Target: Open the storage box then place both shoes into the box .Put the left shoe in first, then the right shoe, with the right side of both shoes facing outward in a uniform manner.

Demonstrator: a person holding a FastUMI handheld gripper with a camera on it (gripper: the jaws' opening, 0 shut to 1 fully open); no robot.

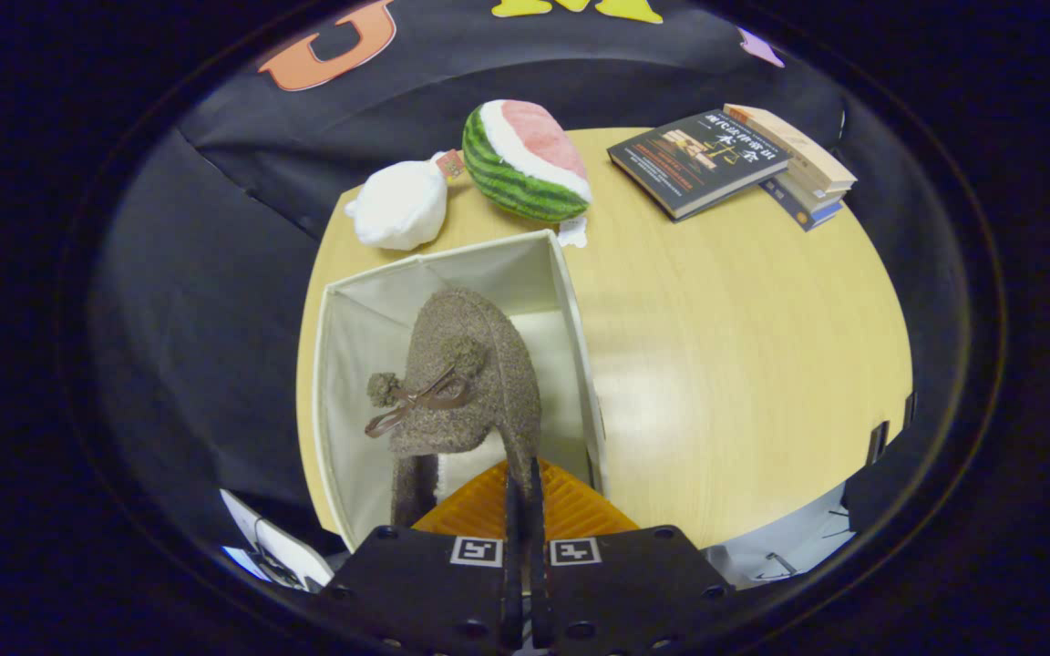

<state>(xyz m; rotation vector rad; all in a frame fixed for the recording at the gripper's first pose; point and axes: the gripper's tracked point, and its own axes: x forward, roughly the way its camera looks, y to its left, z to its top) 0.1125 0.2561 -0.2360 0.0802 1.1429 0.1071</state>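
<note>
A brown fuzzy shoe (pixel 466 364) with pompoms and a dark ribbon bow hangs from my gripper (pixel 522 474), whose fingers are shut on the shoe's heel rim. The shoe is over the open cream fabric storage box (pixel 347 364) on the wooden table (pixel 725 364), its toe pointing away from me, down into the box. The bottom of the box beneath the shoe is mostly hidden by it.
Beyond the box lie a white plush item (pixel 400 205) and a watermelon-slice plush (pixel 525 162). A stack of books (pixel 735 162) sits at the table's far right. The table's right half is bare wood. Black cloth surrounds the table.
</note>
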